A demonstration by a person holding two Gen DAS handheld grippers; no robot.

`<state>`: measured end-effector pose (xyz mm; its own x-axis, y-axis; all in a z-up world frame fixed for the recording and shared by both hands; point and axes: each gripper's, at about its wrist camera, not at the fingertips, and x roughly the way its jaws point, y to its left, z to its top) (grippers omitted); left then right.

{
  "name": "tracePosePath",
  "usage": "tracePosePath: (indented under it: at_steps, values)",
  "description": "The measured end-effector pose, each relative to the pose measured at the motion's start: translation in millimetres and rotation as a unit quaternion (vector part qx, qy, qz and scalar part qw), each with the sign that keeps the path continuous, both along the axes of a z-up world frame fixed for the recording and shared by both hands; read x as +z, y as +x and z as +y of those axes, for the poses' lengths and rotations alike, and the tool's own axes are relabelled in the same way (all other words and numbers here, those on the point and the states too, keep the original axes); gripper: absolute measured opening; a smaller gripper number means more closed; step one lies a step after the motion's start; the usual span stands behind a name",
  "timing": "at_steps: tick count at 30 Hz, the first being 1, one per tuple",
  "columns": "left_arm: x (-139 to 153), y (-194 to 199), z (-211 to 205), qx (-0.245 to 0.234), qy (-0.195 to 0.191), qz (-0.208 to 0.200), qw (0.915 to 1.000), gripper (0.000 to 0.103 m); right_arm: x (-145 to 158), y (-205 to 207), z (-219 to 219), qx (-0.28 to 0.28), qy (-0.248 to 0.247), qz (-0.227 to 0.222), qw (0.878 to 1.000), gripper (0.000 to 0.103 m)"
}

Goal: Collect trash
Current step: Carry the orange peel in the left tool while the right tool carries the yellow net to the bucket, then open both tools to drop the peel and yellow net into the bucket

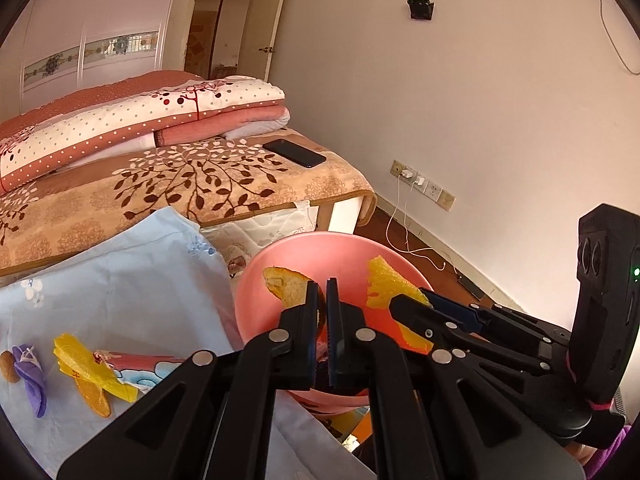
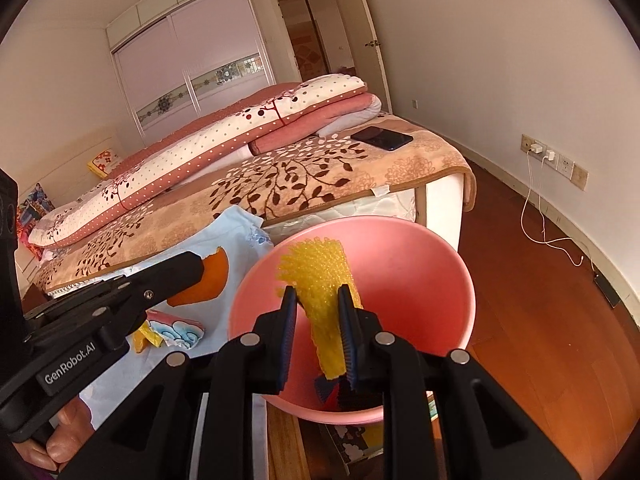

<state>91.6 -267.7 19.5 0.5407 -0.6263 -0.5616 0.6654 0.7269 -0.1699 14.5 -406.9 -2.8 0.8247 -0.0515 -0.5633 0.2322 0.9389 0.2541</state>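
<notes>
pink bowl (image 2: 440, 280) base behind claws; phone (image 1: 294, 152) details unreadable

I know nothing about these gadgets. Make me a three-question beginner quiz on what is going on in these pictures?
1. True or false: the left gripper pinches an orange peel over the pink bowl.
2. What does the right gripper hold? A) black phone B) yellow foam net C) purple scrap
3. What dark thing lies on the bed's leaf-print blanket?

Key: 1 true. 2 B, the yellow foam net. 3 the black phone.
</notes>
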Motion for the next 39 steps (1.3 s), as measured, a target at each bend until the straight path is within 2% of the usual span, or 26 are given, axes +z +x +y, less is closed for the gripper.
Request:
tracePosePath:
  at_steps: [8,22,23,26,31,36,39]
  values:
    - [-11.7,-0.6,-12.9,-0.009,0.008,0.004,0.9999,0.004,-10.8,1.3,-10.5,-0.015,0.008,0.010,1.000,0.021]
    - [-17.9,0.6,-17.8,-0.021,0.021,0.018,0.9994,0.004,-12.8,1.7,-13.2,-0.024,0.007,0.010,1.000,0.021]
    - [-18.1,0.8,-18.3,-0.022,0.023,0.018,0.9993,0.006,-12.9,1.7,-13.3,-0.024,0.007,0.010,1.000,0.022]
    - [-19.0,0.5,-18.7,-0.025,0.025,0.023,0.9991,0.033,-12.8,1.6,-13.6,-0.025,0.007,0.010,1.000,0.023]
    - [-19.6,0.7,-15.8,-0.021,0.022,0.028,0.9992,0.035,-12.6,0.8,-14.7,-0.027,0.006,0.009,1.000,0.024]
    - [-19.4,0.2,-11.5,-0.014,0.020,0.030,0.9992,0.035,-11.8,1.6,-14.7,-0.027,0.000,0.008,1.000,0.032]
    - [-18.9,0.4,-7.1,-0.008,0.018,0.031,0.9993,0.035,-10.0,0.8,-13.5,-0.029,-0.003,0.007,1.000,0.033]
